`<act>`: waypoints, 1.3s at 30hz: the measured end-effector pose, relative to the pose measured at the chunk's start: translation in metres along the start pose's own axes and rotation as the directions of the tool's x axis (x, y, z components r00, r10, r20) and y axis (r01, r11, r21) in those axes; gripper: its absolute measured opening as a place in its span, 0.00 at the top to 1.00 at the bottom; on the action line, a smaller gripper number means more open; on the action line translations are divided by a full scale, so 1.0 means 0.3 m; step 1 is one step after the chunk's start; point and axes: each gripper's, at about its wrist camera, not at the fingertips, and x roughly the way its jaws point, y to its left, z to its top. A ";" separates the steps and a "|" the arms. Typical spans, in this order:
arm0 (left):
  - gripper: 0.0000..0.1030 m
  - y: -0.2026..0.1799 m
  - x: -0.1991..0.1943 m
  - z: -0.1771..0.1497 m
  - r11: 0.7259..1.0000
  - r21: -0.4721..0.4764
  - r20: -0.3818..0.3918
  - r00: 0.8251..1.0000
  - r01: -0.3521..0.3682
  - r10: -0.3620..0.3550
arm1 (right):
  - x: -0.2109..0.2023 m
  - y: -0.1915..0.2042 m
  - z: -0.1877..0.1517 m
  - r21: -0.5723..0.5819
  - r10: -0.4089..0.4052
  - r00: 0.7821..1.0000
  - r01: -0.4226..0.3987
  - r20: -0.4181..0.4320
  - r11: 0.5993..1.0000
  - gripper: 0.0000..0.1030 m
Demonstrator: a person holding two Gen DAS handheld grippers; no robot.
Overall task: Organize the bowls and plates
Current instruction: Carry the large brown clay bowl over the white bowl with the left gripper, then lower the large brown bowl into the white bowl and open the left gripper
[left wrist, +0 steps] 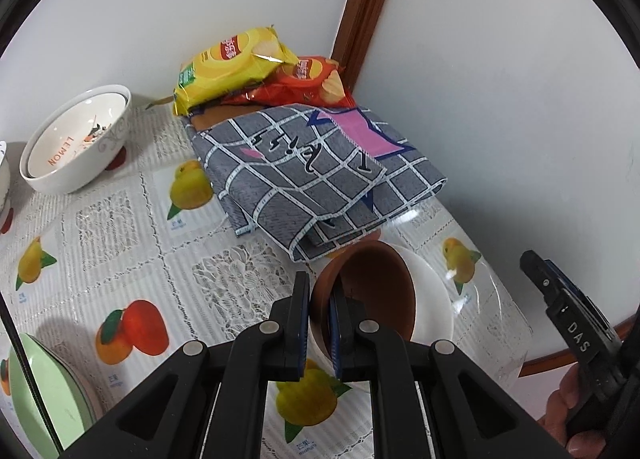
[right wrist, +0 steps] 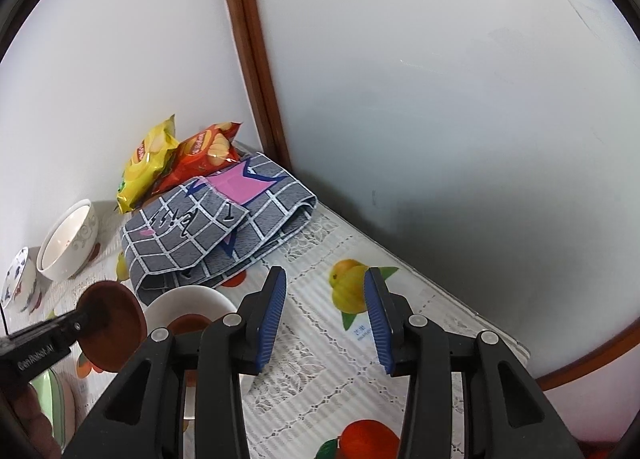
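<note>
Brown bowl pinched by its rim, tilted over the white bowl.

My left gripper [left wrist: 319, 323] clamps the brown bowl [left wrist: 372, 291] just ahead, above the white bowl [left wrist: 432, 299]; my right gripper [right wrist: 326, 319] hangs spread, empty. So thin a rim pinch could let it swivel and slip.

Both grippers are chunky matte black plastic with triangular cutouts in the arms and round silver pivot pins at the joints. The left gripper [left wrist: 319, 323] and right gripper [right wrist: 326, 319] each have ribbed blue pads on the inside of black fingers. White lettering on the sides: "DAS" on one, "GenRobot.AI" on the other. Bare skin of the person's hands shows behind the handles.
</note>
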 end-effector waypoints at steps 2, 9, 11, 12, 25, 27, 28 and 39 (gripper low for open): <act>0.91 -0.005 0.007 -0.003 1.000 0.002 -0.004 1.000 0.005 -0.005 | 0.000 -0.010 0.000 0.009 0.001 1.000 -0.001 -0.001 1.000 0.61; 0.91 -0.021 0.033 -0.013 1.000 0.010 -0.024 1.000 0.015 -0.014 | 0.010 -0.010 -0.009 0.010 0.001 1.000 -0.001 -0.012 1.000 0.57; 0.90 -0.018 0.051 -0.016 0.999 -0.010 -0.048 0.998 0.051 -0.051 | 0.018 -0.008 -0.013 0.007 -0.002 1.000 0.002 -0.022 1.000 0.57; 0.90 -0.017 0.060 -0.018 0.999 -0.016 -0.052 0.997 0.050 -0.051 | 0.021 -0.006 -0.014 0.005 -0.004 1.000 0.004 -0.025 1.000 0.57; 0.90 -0.021 0.097 -0.035 0.998 -0.033 -0.062 0.997 0.049 -0.051 | 0.037 0.003 -0.021 -0.017 -0.013 0.999 0.012 -0.042 1.000 0.57; 0.90 -0.024 0.104 -0.038 0.998 -0.034 -0.065 0.996 0.052 -0.054 | 0.037 0.008 -0.021 -0.021 -0.010 0.999 0.009 -0.043 1.000 0.57; 0.90 -0.026 0.107 -0.040 0.998 -0.035 -0.067 0.996 0.053 -0.056 | 0.037 0.010 -0.021 -0.022 -0.007 0.999 0.006 -0.044 1.000 0.56; 0.89 -0.017 0.138 -0.050 0.994 -0.076 -0.080 0.993 0.077 -0.083 | 0.047 0.023 -0.026 -0.045 -0.009 0.998 0.006 -0.060 0.999 0.55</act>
